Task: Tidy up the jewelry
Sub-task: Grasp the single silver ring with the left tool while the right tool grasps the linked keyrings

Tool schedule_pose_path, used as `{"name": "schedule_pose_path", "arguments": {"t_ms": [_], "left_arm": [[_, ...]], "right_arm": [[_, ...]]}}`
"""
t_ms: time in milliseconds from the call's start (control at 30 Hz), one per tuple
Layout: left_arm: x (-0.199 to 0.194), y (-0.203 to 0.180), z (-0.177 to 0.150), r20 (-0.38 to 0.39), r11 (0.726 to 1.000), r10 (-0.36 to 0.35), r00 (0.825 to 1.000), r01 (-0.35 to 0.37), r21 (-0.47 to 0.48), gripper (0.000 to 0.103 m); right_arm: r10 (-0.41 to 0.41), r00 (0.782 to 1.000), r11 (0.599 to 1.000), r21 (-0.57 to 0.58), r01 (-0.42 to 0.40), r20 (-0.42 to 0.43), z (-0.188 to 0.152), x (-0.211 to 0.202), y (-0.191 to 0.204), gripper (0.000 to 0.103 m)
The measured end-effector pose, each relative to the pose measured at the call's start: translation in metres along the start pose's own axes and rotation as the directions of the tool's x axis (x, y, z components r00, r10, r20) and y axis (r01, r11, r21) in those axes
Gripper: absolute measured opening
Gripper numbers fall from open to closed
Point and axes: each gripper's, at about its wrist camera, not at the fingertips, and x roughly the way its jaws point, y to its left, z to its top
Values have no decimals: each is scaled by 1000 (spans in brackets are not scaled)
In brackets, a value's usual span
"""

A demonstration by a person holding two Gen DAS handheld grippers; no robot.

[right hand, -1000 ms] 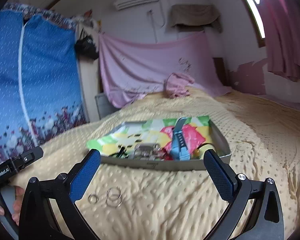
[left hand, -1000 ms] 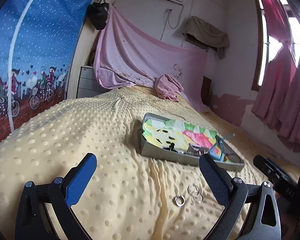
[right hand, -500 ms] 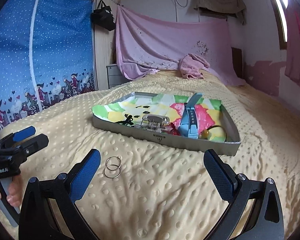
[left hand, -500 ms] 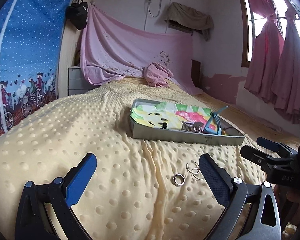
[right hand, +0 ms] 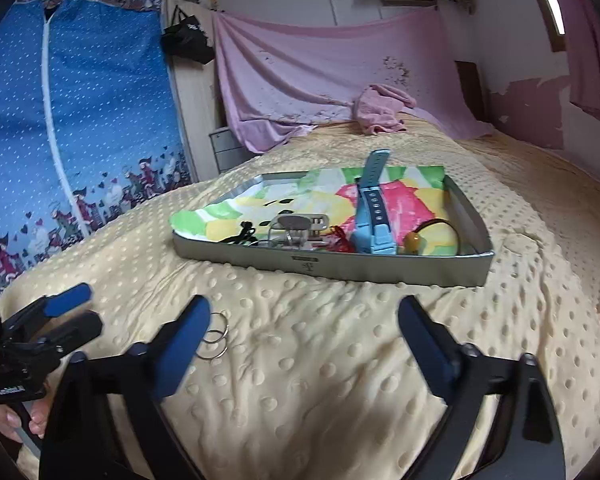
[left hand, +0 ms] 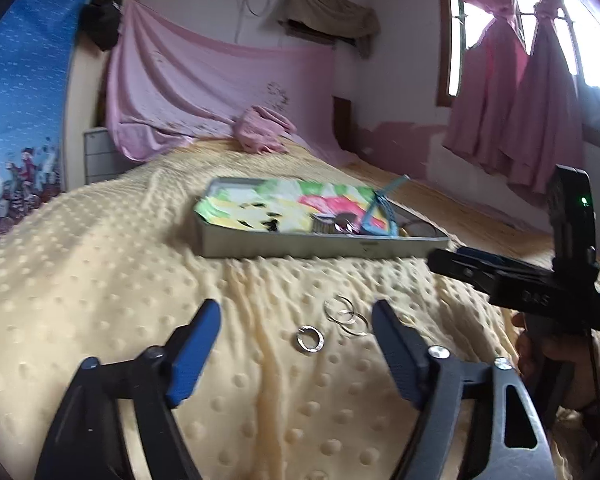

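Observation:
A grey metal tray [left hand: 300, 246] [right hand: 340, 266] with a colourful liner sits on the yellow dotted blanket. It holds a blue watch [right hand: 370, 208], a clear clip [right hand: 296, 230], a red trinket and an amber bead. A small thick silver ring [left hand: 310, 338] and two thin linked hoops [left hand: 346, 314] [right hand: 214, 338] lie on the blanket in front of the tray. My left gripper [left hand: 296, 320] is open and empty, its jaws either side of the rings. My right gripper [right hand: 304, 320] is open and empty before the tray, its left finger [right hand: 184, 340] partly covering the hoops.
A crumpled pink cloth [right hand: 382, 108] lies at the head of the bed under a hanging pink sheet. A blue patterned curtain [right hand: 80, 120] hangs at the left. Pink window curtains [left hand: 520, 92] hang at the right. The blanket is wrinkled around the tray.
Both grippers have dropped lower and moved toward the rings. The rings now lie between my left jaws, and the hoops sit at my right gripper's left finger. Both stay open.

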Motion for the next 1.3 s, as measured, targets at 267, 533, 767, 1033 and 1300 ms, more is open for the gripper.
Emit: {"name": "schedule_pose_path", "arguments": {"t_ms": [267, 533, 767, 1033, 1300], "left_arm": [[15, -8, -1, -84, 996, -85, 993, 87, 16, 36], [44, -3, -7, -218, 999, -45, 975, 41, -20, 28], [56, -3, -9, -251, 999, -38, 967, 31, -31, 24], [65, 8, -8, -263, 996, -29, 964, 6, -87, 18], [69, 17, -8, -263, 991, -22, 965, -13, -131, 7]], "right_arm": [[75, 996, 996, -51, -77, -40, -2, 12, 10, 52], [119, 986, 988, -86, -130, -118, -9, 30, 17, 42], [143, 974, 979, -122, -166, -175, -16, 43, 27, 38], [153, 960, 974, -128, -187, -236, -22, 58, 30, 38], [155, 948, 953, -212, -218, -279, -25, 65, 52, 38]]}}
